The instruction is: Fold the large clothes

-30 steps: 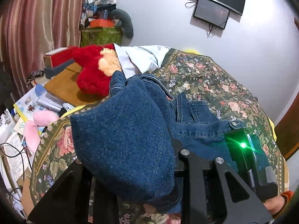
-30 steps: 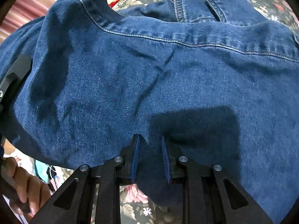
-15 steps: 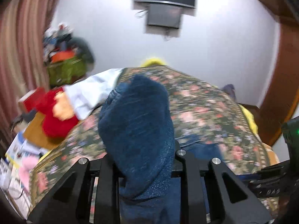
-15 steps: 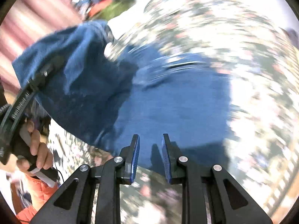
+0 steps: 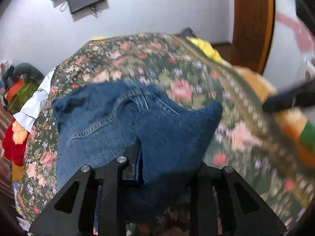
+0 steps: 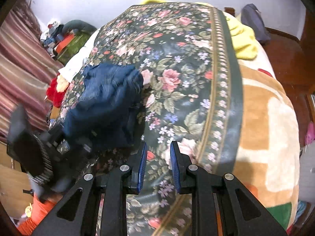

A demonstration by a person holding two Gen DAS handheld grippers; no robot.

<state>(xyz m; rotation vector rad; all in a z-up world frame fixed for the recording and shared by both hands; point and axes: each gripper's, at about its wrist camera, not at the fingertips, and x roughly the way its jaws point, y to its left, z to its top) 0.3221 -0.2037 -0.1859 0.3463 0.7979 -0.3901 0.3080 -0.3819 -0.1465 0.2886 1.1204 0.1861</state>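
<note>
A dark blue denim garment [image 5: 102, 118] lies bunched on the floral bedspread [image 5: 177, 68]. My left gripper [image 5: 157, 157] is shut on a fold of the denim, which drapes over and hides its right finger. In the right wrist view the denim [image 6: 106, 102] sits at the left of the bed, with the left gripper's body [image 6: 31, 149] blurred beside it. My right gripper [image 6: 157, 157] is open and empty above the bedspread [image 6: 177, 59], to the right of the denim.
A yellow cloth [image 6: 242, 39] and an orange-and-cream blanket [image 6: 265, 118] lie at the bed's right. A red plush toy [image 5: 13, 141], white cloth [image 5: 33, 106] and a green cluttered box [image 5: 21, 90] are at the left. Striped curtains [image 6: 19, 68] hang left; a wooden door frame [image 5: 252, 19] stands right.
My right gripper has let go of the denim and pulled back to the right. My left gripper has swung right and lowered the held denim onto the bed.
</note>
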